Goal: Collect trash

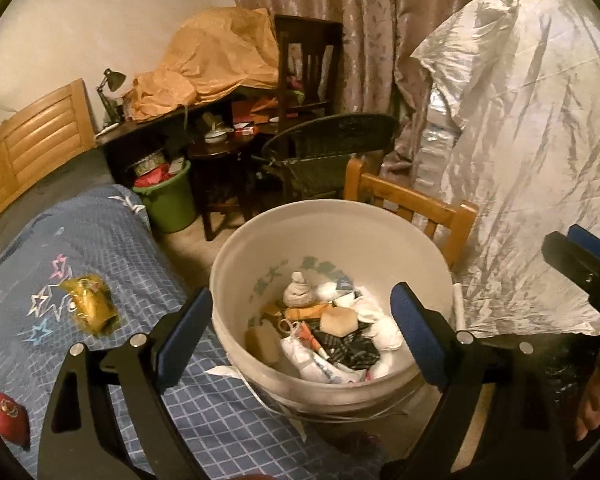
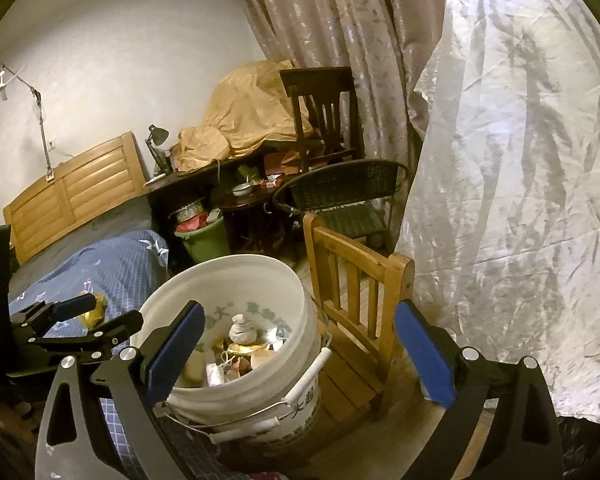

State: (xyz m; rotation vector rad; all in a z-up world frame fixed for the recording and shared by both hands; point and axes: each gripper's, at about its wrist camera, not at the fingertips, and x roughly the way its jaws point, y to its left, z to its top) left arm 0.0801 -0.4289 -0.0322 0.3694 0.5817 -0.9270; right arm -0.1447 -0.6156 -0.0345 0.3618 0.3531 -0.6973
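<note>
Trash already fills the bottom of the white bucket, which stands on the floor just beside the bed: crumpled tissues, wrappers and brown blocks. The left claw and the right claw both hang over the bucket with jaws apart, nothing between them. Outstanding, by my judgement: a gold wrapper on the blue checked cover and a red item near the frame edge (identity unclear). Collection is partly done.
</note>
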